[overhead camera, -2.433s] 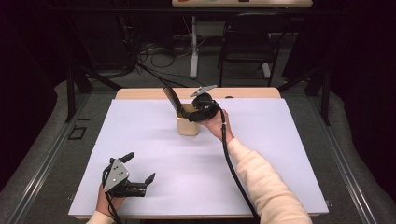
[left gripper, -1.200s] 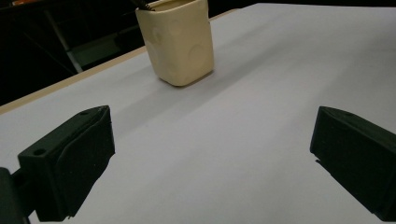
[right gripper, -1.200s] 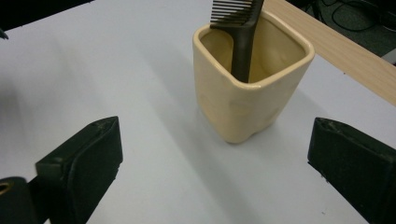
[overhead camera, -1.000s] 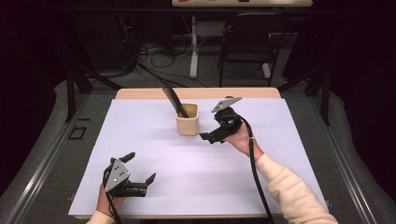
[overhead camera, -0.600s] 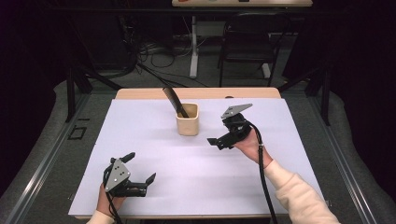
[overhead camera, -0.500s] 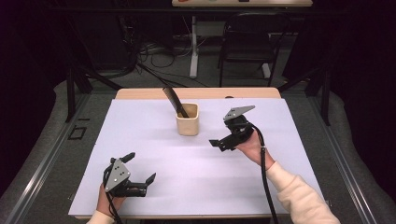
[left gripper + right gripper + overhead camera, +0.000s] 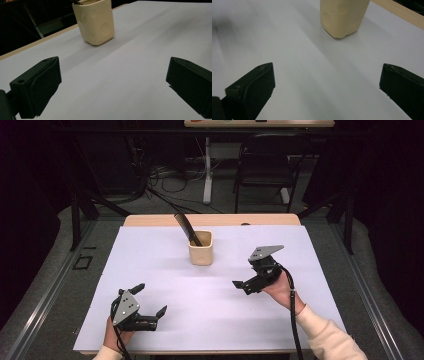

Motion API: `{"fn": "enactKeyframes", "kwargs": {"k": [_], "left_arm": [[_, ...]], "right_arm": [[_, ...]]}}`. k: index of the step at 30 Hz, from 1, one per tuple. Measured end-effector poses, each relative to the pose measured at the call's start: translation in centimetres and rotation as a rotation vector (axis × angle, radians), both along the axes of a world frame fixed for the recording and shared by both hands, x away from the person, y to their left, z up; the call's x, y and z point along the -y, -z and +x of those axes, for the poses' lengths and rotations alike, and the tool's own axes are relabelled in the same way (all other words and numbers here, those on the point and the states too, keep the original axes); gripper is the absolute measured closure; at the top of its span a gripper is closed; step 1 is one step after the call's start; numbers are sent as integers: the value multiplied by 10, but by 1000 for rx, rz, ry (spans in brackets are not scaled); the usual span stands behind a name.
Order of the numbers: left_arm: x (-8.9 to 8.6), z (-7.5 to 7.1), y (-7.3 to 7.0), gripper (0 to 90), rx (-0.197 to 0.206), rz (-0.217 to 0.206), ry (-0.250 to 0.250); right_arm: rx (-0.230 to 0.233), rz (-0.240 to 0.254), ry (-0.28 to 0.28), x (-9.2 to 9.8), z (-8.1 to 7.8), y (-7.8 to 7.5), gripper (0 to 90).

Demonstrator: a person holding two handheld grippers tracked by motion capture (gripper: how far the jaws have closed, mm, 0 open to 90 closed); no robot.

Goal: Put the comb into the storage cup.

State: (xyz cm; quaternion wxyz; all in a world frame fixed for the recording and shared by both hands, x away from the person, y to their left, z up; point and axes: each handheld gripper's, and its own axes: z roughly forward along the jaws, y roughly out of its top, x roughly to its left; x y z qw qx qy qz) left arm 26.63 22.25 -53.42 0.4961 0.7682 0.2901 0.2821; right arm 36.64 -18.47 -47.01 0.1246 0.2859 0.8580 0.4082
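Both claws spread wide, empty: left claw (image 7: 150, 301), right claw (image 7: 241, 286); cup (image 7: 201, 248) rim cropped, dark tool (image 7: 187, 228) possibly spatula

1 obstacle is noted on the white sheet (image 7: 165, 270): a cream cup (image 7: 201, 248) at far centre, with a dark tool (image 7: 187, 228) leaning out to the far left. Open sheet is seen between cup and right gripper (image 7: 243, 286), and ahead of left gripper (image 7: 150, 300).
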Motion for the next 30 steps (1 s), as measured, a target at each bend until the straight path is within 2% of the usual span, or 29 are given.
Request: {"fn": "enactKeyframes", "kwargs": {"k": [6, 13, 30], "left_arm": [[0, 0, 0, 0, -2, -1, 0], [1, 1, 1, 0, -3, 2, 2], [0, 0, 0, 0, 2, -1, -1]], "right_arm": [[-1, 1, 0, 8, -14, 6, 0], [2, -21, 9, 21, -32, 19, 0], [64, -1, 42, 39, -61, 38, 0]]}}
